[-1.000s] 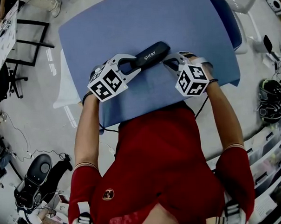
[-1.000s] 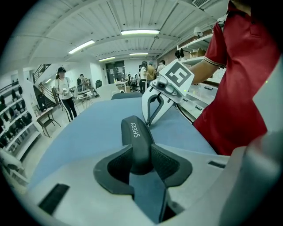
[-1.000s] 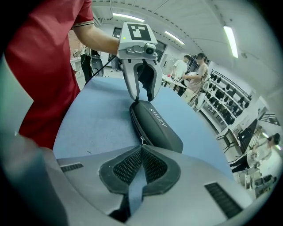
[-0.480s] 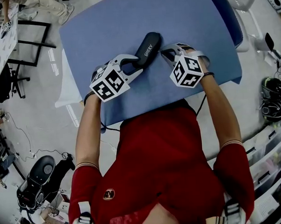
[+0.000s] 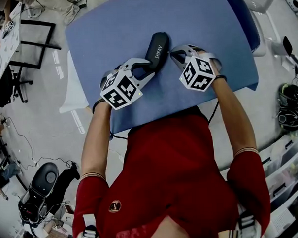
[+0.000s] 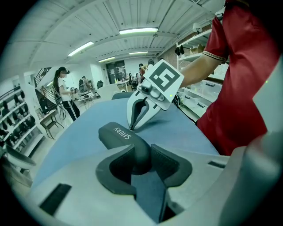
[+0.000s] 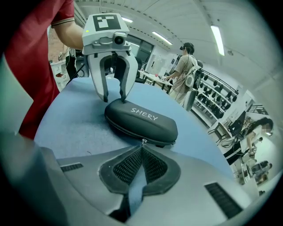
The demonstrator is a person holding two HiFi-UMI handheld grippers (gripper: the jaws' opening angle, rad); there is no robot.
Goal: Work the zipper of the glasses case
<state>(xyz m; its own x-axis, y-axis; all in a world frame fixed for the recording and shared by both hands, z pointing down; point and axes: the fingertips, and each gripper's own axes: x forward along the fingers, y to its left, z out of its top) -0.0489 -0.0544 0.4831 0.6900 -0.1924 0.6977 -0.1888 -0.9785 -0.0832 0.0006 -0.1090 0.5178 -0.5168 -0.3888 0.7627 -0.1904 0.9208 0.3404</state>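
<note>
Lena: Since a second before, the glasses case (image 5: 157,49) had swung round on the tabletop (image 5: 110,29). It had lain slanting off to the right, and now it pointed almost straight away from the person. The right gripper (image 5: 172,54) had slid inward with it.

Tom: And the other one?

Lena: The left gripper (image 5: 149,66) had kept its place. Nearest of all, a red shirt (image 5: 170,164) filled the bottom of the head view. Two bare forearms (image 5: 93,138) reached out from it to the marker cubes (image 5: 119,88).

Tom: What were the fingers doing?

Lena: The left fingers (image 6: 170,164) were clamped on the case's rounded near end, one pad on each side, and had just closed a touch further on it. The right fingers (image 7: 128,167) were pressed together, with the small metal zipper pull (image 7: 143,141) nipped at their very tips.

Tom: Where on the case was that pull?

Lena: On its long right-hand side, roughly midway along the zipper seam. The case was black with white "SHERY" lettering on top. It lay flat on the blue tabletop between the two grippers.

Tom: And beyond it?

Lena: More blue tabletop ran up to the far edge, with pale floor after that. The gripper views showed a bright room with strip lights overhead, and a person (image 7: 183,75) stood in the distance.
</note>
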